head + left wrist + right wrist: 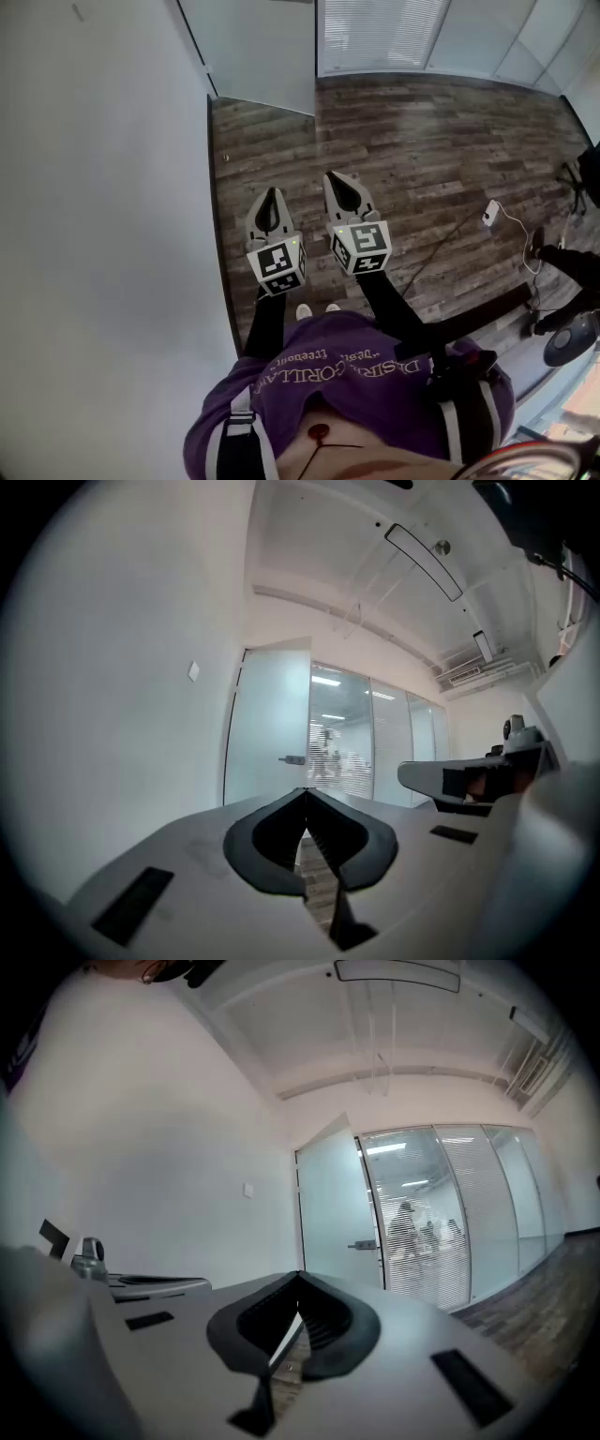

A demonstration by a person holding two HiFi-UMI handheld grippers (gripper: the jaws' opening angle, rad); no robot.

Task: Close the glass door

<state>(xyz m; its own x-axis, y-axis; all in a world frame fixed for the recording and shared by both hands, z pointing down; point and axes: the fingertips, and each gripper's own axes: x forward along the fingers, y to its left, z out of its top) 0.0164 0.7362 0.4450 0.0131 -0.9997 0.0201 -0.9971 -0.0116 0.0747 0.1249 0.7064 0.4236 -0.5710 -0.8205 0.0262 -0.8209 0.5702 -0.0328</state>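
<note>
— Nearest first: what are the jaws doing?

— The left gripper [273, 192] has its jaws pressed together with nothing between them. The right gripper [335, 178] looks the same: tips meeting, empty. Both are held level, side by side, in front of the person, and the left one is closer to the white wall [94, 234].

— And the glass door?

— It is well ahead of both, across a stretch of wood floor [422, 159]. The frosted glass door [272, 724] stands upright beside that same wall, and it appears to be swung open rather than sitting flush in its frame. Its long axis is vertical. A small lever handle [292, 759] sits on the edge nearer the blinds.

— Which gripper is better placed?

— Probably the left. In the left gripper view the handle sits almost straight above the jaw tips. In the right gripper view the handle [364, 1245] lies off to the right of the tips. Neither gripper is anywhere near touching it, so the person likely has to walk forward first.
</note>
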